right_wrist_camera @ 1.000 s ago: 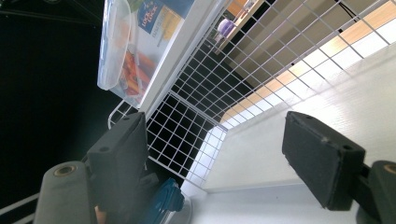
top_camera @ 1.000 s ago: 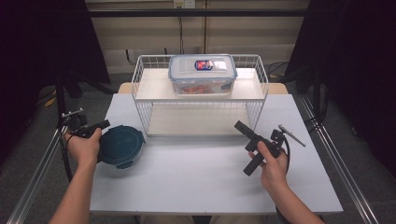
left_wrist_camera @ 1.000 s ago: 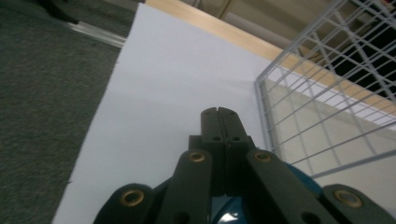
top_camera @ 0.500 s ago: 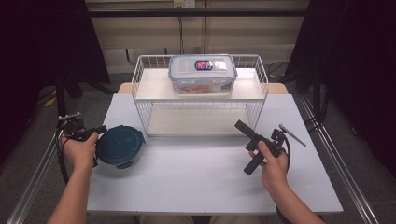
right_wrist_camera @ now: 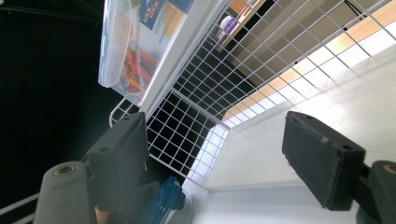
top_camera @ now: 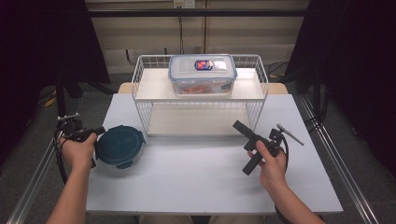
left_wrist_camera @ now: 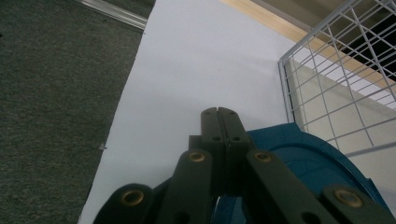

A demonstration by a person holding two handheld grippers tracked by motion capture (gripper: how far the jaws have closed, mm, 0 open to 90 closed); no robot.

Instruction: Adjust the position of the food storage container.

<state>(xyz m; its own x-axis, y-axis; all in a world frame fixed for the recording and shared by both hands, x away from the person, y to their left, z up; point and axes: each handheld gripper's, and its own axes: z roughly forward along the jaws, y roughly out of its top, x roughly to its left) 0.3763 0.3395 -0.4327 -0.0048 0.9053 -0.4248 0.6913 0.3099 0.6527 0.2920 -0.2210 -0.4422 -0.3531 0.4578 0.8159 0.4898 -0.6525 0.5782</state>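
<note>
My clenched left claw (left_wrist_camera: 221,122) sits just left of the teal-lidded container (top_camera: 117,146); my released right claw (top_camera: 245,148) is well apart.

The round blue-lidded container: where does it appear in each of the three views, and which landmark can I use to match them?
High view: the round blue-lidded container sits at the table's left, beside the left claw.
Left gripper view: lower right, just behind the shut jaws.
Right gripper view: bottom, left of centre, partly behind the left jaw.
Shared landmark: the white wire rack.
</note>
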